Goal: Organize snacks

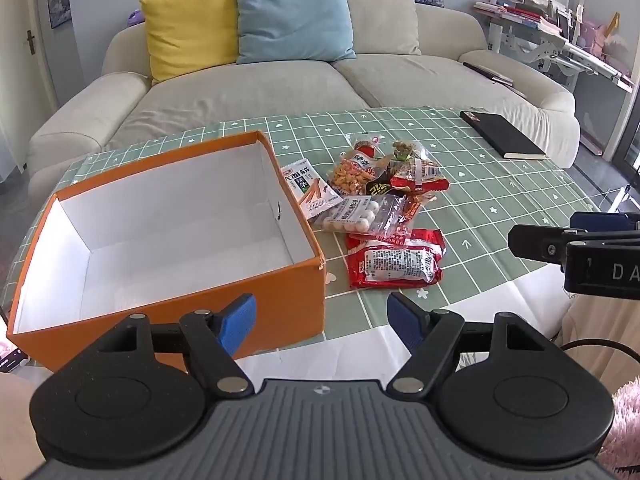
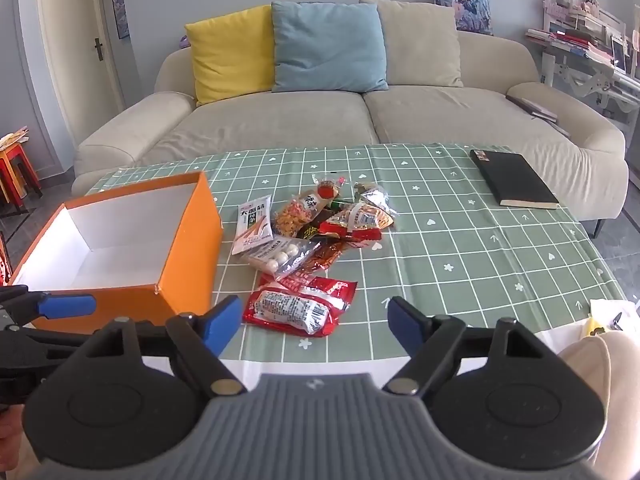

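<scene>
On counter beside orange box (image 1: pixel 168 240): red packet (image 2: pixel 298 306), light, crinkly, slippery; I'd pinch its sealed edge; left tool (image 1: pixel 321 322) and right tool (image 2: pixel 315 322) both wide open, empty.

On the white and orange flat snack packet (image 1: pixel 310 194) beside the box, near the middle of my left wrist view, I read large dark Chinese characters, "大面筋". At the right edge of that view, the black body of the other gripper (image 1: pixel 600 276) carries white letters "DA", cut off by the frame. Print on the other wrappers is too small for me to read.
</scene>
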